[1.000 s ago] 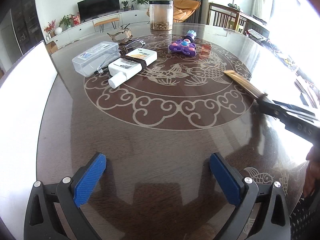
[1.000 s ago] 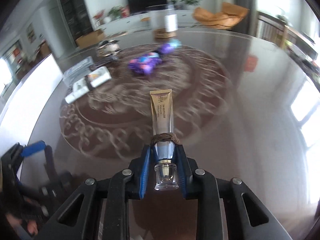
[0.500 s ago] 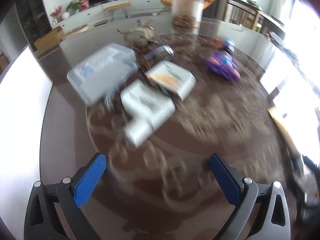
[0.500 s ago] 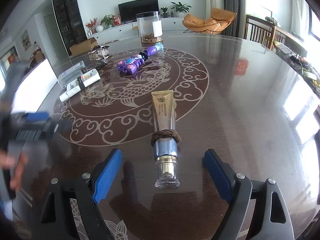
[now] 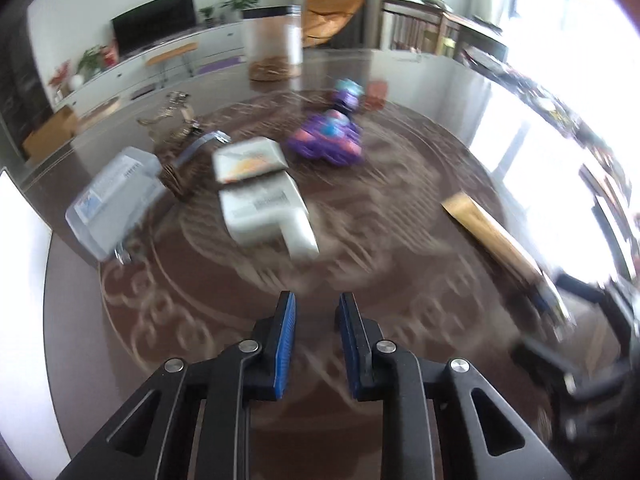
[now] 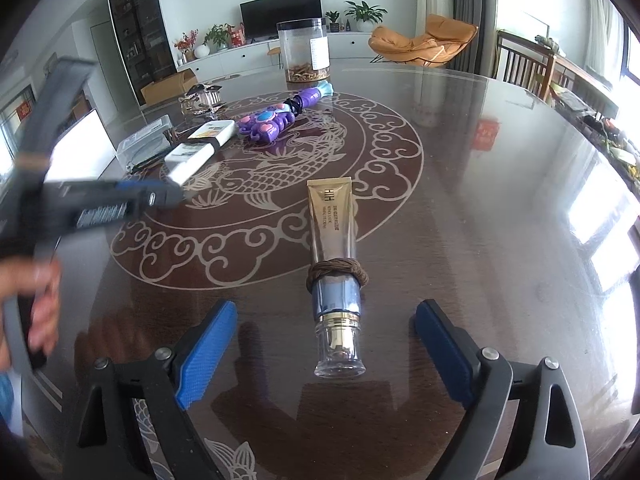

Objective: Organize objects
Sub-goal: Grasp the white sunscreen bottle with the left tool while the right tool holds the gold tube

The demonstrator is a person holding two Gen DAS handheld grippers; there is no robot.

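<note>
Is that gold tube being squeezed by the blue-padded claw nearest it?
No, the gold tube lies loose on the table between the right gripper's opening jaws.

Your left wrist camera looks steeply down past its own tongs (image 5: 314, 326) at the round table (image 5: 400, 184), blurred, with the white bottle (image 5: 266, 212) just ahead. Your right wrist camera sits low and close behind the gold tube (image 6: 334, 240) between its tongs (image 6: 326, 350). Both views share the tube, purple toy (image 6: 266, 122) and clear jar (image 6: 304, 50).

Left claw (image 5: 316, 312) shut, tube (image 6: 332, 236) released
</note>
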